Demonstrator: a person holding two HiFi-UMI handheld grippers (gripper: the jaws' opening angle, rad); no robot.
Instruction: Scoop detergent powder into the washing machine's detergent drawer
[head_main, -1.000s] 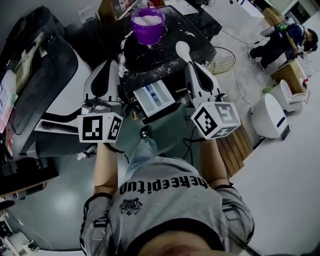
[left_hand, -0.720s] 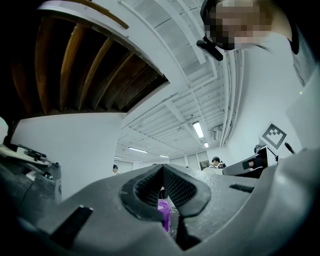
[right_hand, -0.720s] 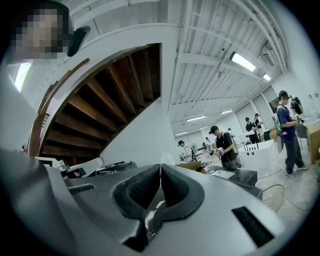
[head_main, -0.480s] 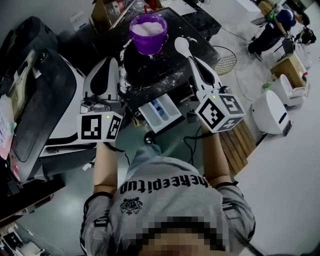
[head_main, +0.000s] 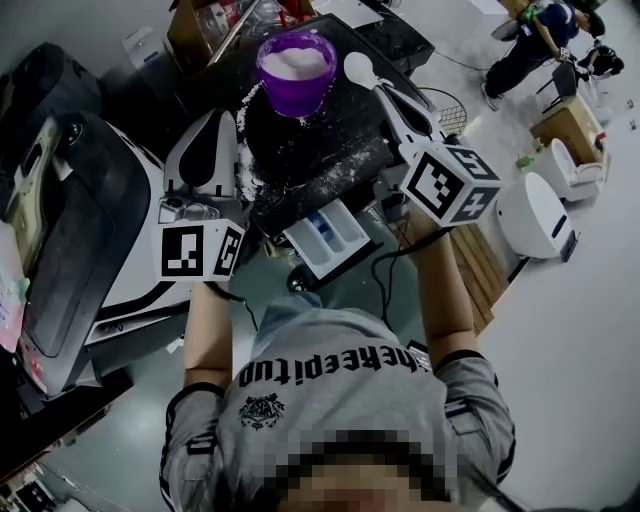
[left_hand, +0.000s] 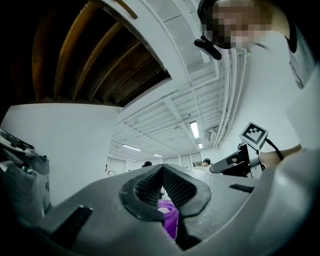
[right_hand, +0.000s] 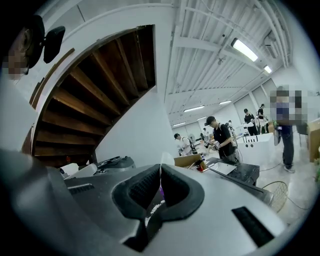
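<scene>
A purple tub (head_main: 296, 68) full of white powder stands at the back of the dark washing-machine top (head_main: 330, 135), which is dusted with spilled powder. The detergent drawer (head_main: 330, 238) is pulled out at the machine's front, white with a blue insert. My right gripper (head_main: 381, 93) is shut on the handle of a white spoon (head_main: 358, 68), whose bowl hangs just right of the tub. In the right gripper view the spoon (right_hand: 163, 161) shows edge-on above the closed jaws. My left gripper (head_main: 221, 120) is shut and empty, left of the tub (left_hand: 170, 220).
A second machine (head_main: 80, 200) with a dark lid stands at the left. A wire basket (head_main: 446, 112), wooden slats (head_main: 482, 278) and a white round appliance (head_main: 536, 226) lie on the floor to the right. People (head_main: 535, 35) work at the far right.
My right gripper has carried the spoon forward and left, from over the drawer's side up next to the purple tub. The left gripper has hardly moved.
</scene>
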